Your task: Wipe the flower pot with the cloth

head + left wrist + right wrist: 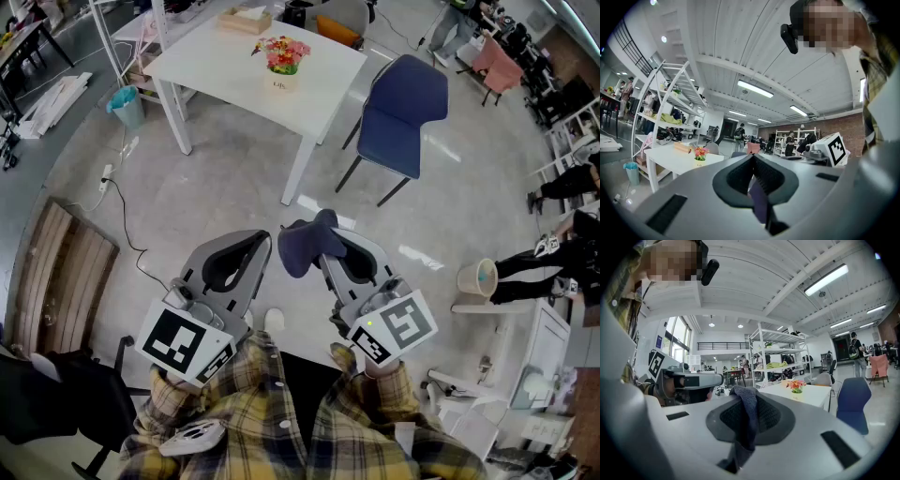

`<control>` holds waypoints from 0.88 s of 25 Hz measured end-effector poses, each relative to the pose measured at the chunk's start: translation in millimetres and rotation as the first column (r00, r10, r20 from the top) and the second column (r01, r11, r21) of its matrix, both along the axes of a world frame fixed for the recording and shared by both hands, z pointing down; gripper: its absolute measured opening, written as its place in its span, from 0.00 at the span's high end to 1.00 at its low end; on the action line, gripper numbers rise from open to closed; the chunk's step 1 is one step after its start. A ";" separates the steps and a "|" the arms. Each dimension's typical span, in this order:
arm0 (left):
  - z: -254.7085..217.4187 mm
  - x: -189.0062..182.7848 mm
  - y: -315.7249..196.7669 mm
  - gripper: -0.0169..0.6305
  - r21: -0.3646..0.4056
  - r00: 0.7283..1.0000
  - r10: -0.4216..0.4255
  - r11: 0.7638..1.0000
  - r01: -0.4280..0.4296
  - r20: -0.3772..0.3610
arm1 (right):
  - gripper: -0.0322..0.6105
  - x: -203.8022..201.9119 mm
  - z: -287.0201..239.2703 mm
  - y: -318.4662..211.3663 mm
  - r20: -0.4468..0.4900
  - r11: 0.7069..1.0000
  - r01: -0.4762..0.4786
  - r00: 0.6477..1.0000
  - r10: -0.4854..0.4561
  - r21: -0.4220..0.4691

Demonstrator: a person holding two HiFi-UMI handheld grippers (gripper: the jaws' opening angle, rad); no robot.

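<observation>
right gripper [333,246] is clamping the cloth [302,248], left gripper [265,238] is sitting closed, probably empty, pot [283,81] is waiting far off on the table [220,70], so i'd be keeping that grip firm walking over.

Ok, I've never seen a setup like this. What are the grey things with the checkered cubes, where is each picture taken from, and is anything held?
There is no robot: a person holds a two-jaw gripper in each hand, and the marker cubes are part of them. The head view looks down from a camera on the person's head; the other two views come from cameras riding on each gripper, looking along its jaws. The right gripper is closed on a dark blue cloth. The left gripper has its jaws together. Ahead stands a white table with the flower pot on it, a blue chair beside it. Wiping has not begun.
</observation>
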State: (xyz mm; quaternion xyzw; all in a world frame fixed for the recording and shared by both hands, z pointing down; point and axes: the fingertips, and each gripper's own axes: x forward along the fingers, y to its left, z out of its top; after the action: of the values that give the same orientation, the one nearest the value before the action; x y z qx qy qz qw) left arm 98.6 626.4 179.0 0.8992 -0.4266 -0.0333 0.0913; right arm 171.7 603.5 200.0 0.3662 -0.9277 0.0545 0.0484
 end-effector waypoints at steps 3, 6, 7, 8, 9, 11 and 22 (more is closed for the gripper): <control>2.3 3.0 -1.2 0.96 0.003 1.000 0.001 1.000 -0.001 0.012 | 0.93 0.1 1.3 -1.1 -0.002 1.000 0.003 1.000 -0.003 0.004; 3.7 5.8 -1.2 0.96 -0.001 1.000 0.002 1.000 -0.002 0.017 | 0.92 2.2 1.6 -0.1 0.006 1.000 -0.001 1.000 0.001 0.001; 4.7 6.7 -1.4 0.96 -0.003 1.000 0.001 1.000 -0.001 0.020 | 0.92 3.3 1.9 0.4 0.009 1.000 -0.002 1.000 0.002 -0.001; 6.0 7.8 -1.9 0.96 -0.005 1.000 0.000 1.000 0.001 0.025 | 0.93 4.7 2.4 0.9 0.012 1.000 -0.002 1.000 0.002 -0.003; 7.0 9.2 -2.2 0.96 -0.006 1.000 -0.003 1.000 0.003 0.031 | 0.92 6.6 2.8 1.7 0.013 1.000 -0.002 1.000 0.002 -0.005; 7.7 13.7 -1.4 0.96 -0.005 0.999 -0.010 1.000 0.010 0.043 | 0.92 12.3 2.8 5.0 0.016 1.000 0.000 1.000 0.000 -0.005; 14.2 26.1 4.0 0.96 -0.004 0.997 -0.069 0.998 0.069 0.038 | 0.92 29.5 4.6 8.1 0.034 1.000 0.023 0.999 -0.023 0.004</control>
State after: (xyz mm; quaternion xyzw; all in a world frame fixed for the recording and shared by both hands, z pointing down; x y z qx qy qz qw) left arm 124.6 630.5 193.2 0.8842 -0.4590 -0.0183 0.0842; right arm 201.2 611.6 204.6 0.3546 -0.9326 0.0586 0.0328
